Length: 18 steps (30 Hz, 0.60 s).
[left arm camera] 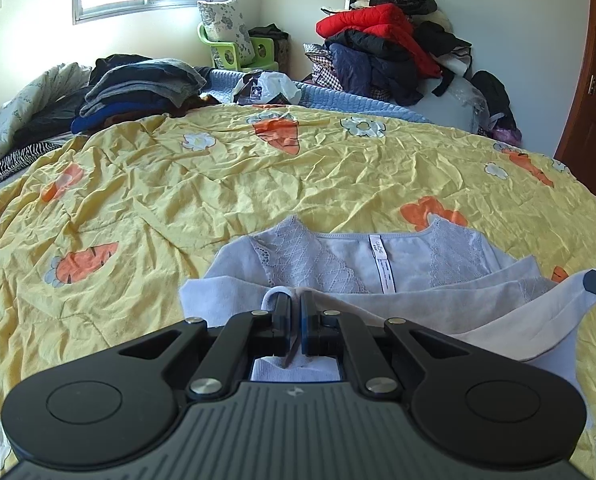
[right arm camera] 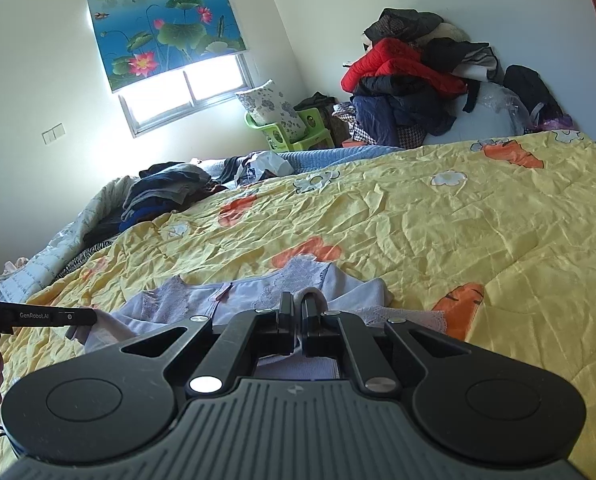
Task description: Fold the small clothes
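On yellow quilt (left arm camera: 218, 184), lilac top (left arm camera: 402, 256) crosswise, neckline far, both grippers' fingers (left arm camera: 284, 312) pinched onto its hem.

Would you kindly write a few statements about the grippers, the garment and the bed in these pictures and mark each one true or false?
1. Both grippers are clamped on the pale lilac garment. True: the left gripper and right gripper each pinch its fabric.
2. The garment lies on a plain white sheet. False: it lies on a yellow quilt printed with carrots.
3. The garment has lace panels near its neckline. True.
4. The window blind is fully lowered. False: light shows in the window below it.
5. A red jacket lies in the pile by the wall. True.
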Motion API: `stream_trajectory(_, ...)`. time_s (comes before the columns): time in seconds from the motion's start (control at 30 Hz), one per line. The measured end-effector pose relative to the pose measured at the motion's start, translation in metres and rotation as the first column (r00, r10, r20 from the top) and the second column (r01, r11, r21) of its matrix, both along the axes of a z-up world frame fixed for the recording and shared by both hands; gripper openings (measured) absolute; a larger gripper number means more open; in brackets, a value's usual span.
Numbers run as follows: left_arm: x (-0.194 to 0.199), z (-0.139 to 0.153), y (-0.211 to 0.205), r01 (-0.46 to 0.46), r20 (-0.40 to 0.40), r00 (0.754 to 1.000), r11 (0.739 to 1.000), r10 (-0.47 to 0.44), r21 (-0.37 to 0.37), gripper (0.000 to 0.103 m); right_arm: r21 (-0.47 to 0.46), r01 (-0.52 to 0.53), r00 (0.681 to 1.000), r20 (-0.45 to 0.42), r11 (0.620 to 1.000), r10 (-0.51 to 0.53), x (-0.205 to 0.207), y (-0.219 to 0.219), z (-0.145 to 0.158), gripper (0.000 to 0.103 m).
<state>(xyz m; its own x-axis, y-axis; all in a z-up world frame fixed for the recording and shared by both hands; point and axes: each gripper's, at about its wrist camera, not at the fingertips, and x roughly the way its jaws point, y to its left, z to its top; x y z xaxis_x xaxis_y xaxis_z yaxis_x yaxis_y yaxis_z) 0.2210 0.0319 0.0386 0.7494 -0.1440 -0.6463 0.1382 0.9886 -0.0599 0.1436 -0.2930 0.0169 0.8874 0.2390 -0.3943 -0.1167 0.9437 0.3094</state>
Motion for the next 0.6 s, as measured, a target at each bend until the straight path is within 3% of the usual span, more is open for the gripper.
stream_trajectory(0.6,0.041,-0.016,0.006,-0.048,-0.053,0.997,0.999,0.047,-0.015,0.005,0.051,0.018,0.998,-0.063,0.999,-0.015,0.054,-0.005,-0.021,0.008)
